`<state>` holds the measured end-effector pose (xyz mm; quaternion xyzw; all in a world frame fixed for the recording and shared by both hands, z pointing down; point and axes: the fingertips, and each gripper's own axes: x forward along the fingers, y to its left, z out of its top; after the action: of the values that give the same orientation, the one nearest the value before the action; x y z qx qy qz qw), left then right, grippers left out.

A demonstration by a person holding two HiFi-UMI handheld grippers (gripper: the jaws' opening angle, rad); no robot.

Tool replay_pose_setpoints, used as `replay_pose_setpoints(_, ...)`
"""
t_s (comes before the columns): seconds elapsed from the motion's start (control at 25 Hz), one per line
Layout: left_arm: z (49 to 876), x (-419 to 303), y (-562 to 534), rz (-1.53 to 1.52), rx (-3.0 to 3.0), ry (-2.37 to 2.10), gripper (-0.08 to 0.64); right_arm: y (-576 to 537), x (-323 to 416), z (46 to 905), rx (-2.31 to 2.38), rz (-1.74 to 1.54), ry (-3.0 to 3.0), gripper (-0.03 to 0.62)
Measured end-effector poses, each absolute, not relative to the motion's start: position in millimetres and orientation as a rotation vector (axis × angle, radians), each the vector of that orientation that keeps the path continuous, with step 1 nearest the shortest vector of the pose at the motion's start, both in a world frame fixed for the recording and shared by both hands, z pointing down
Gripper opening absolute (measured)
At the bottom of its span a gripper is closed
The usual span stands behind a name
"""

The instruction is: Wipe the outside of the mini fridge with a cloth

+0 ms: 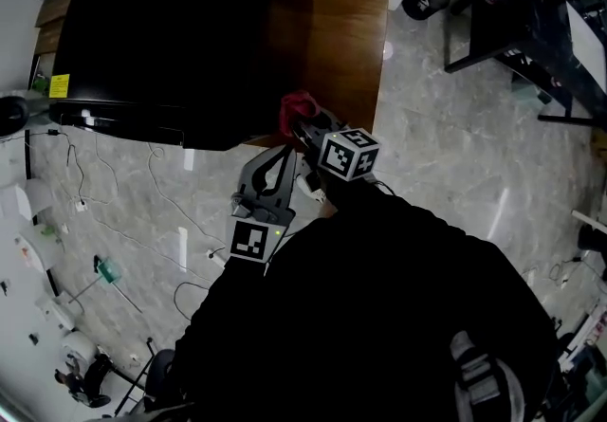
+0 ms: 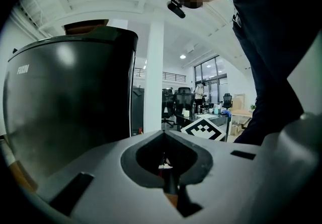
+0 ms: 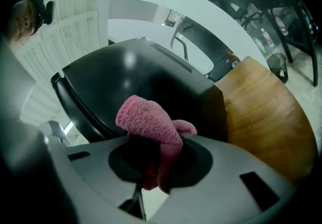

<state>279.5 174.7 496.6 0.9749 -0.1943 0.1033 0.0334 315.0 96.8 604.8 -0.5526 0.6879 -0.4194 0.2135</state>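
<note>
The black mini fridge [image 1: 171, 31] stands on a wooden cabinet [image 1: 346, 41] and fills the upper left of the head view. My right gripper [image 1: 302, 129] is shut on a pink cloth [image 1: 296, 108], which is at the fridge's near right corner. In the right gripper view the cloth [image 3: 150, 123] bunches up out of the right gripper [image 3: 160, 153] in front of the fridge [image 3: 126, 84]. My left gripper [image 1: 284, 153] sits just below and left of the right one, shut with nothing in it. In its own view the left gripper [image 2: 163, 137] points past the fridge's glossy side [image 2: 65, 112].
The wooden cabinet top [image 3: 261, 117] extends right of the fridge. Loose cables [image 1: 95, 221] lie on the marble floor at the left. A black desk frame [image 1: 531, 22] stands at the upper right. A white pillar [image 2: 153, 77] rises behind the fridge.
</note>
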Motion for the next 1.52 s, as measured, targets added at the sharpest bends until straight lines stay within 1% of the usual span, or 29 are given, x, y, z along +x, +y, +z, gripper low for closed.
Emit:
replay_pose_setpoints(0.2, 490.7, 306.1, 164.6, 0.326, 3.021, -0.587, 0.003, 76.1, 335.0, 616.9, -1.429, -1.273, 1.721, 0.077)
replay_pose_setpoints(0.36, 497.4, 337.1, 149.2, 0.344, 3.003, -0.586, 0.002, 49.9, 360.2, 629.5, -1.415, -1.304, 1.693, 0.075)
replay_pose_setpoints(0.6, 508.4, 393.3, 112.8, 0.361, 2.974, -0.597, 0.002, -0.5, 417.1, 655.8, -1.431, -1.341, 1.669, 0.075)
replay_pose_setpoints(0.92, 506.2, 454.4, 86.5, 0.342, 3.002, -0.598, 0.002, -77.3, 489.4, 671.6, -1.477, -1.297, 1.648, 0.074)
replay_pose_setpoints(1.36, 498.1, 477.9, 71.7, 0.327, 2.972, -0.708, 0.002, -119.2, 532.9, 686.3, -1.473, -1.32, 1.671, 0.074)
replay_pose_setpoints(1.52, 483.2, 466.3, 87.9, 0.293, 2.979, -0.666, 0.003, -105.4, 545.6, 663.3, -1.514, -1.254, 1.731, 0.077)
